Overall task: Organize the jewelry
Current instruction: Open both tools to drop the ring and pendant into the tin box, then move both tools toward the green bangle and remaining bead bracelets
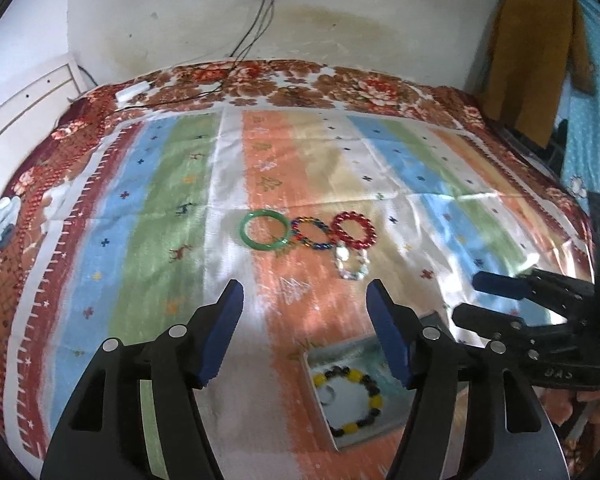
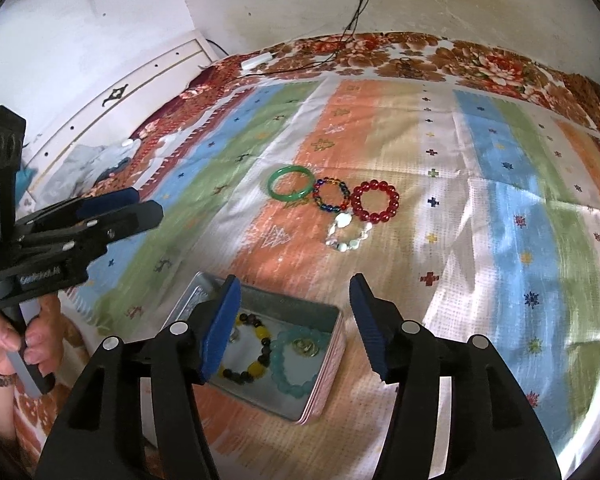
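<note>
Green jade-like stone makes up the bangle point(image 2: 291, 183) at the left end of a short row on the striped bed cover point(image 2: 500, 200). Touching it on the right is the multicoloured bead bracelet point(image 2: 331, 195), then the red bead bracelet point(image 2: 375, 201), with the clear crystal bracelet point(image 2: 348, 232) just below those two and touching them. All four lie flat; as rings they have no real long axis, but the row itself runs left to right across the cover.

Nearer the cameras sits the tin box point(image 2: 324, 364), open, its long side angled from near-left to far-right. Inside lie a black-and-yellow bead bracelet point(image 2: 249, 354) and, to its right, a pale teal bead bracelet point(image 2: 296, 360).

The left hand-held gripper point(image 1: 304, 332) hovers with its jaws wide apart and nothing between them. The right hand-held gripper point(image 2: 294, 328) is likewise spread and empty, poised over the box.

Risks, as I judge them:
- Because the bracelets touch, pinching one could drag a neighbour along or scatter the row.
- The bangle is hard and smooth, so it may slip from the pads; a grip across its rim seems safer.
- The crystal bracelet is hard to make out against the glossy cloth, so a jaw could miss it or catch the fabric.
- The box is light and sits on soft bedding, so a nudge might tip it.
</note>
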`<state>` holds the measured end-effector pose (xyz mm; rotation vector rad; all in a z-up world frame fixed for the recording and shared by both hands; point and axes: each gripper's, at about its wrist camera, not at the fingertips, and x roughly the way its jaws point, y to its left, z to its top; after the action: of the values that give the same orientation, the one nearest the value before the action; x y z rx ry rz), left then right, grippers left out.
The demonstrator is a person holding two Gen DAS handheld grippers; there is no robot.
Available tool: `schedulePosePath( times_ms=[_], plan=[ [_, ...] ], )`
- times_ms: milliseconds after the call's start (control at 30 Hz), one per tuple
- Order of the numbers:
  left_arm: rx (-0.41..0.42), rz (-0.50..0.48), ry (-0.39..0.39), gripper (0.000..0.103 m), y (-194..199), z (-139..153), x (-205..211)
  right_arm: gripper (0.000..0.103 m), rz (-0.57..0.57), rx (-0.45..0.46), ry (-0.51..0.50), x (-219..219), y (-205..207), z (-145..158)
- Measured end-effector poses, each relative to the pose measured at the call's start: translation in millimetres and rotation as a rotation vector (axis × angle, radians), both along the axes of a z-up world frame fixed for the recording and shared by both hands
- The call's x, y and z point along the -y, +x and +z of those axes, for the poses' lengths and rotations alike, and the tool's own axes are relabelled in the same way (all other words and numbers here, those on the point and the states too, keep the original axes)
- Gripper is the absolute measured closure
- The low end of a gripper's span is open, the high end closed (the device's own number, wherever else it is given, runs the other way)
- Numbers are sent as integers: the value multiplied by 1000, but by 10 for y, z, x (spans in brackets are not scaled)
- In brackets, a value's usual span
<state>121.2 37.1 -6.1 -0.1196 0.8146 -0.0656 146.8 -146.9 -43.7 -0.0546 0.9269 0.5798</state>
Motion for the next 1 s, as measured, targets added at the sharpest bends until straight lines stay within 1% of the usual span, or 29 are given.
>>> schedulePosePath(
  times_ms=[100, 167, 400, 567, 1000],
  plan=[
    [-26, 24, -33, 39, 81, -30, -103, 45, -4, -7, -9, -14, 94, -17],
    [-34, 28, -39, 39, 115, -44, -126, 45, -1, -16, -11, -34, 155, -28],
    [-48, 26, -1, 38, 337, -60, -116, 45, -8, -28, -44, -70, 334, -77],
    [-66, 27, 26, 38, 501, -109, -110, 45, -26, -50, -49, -55, 512, -122],
    [-79, 20, 55, 36, 736, -137, -96, 45, -38, -73, -64, -78, 756, -182]
  ],
)
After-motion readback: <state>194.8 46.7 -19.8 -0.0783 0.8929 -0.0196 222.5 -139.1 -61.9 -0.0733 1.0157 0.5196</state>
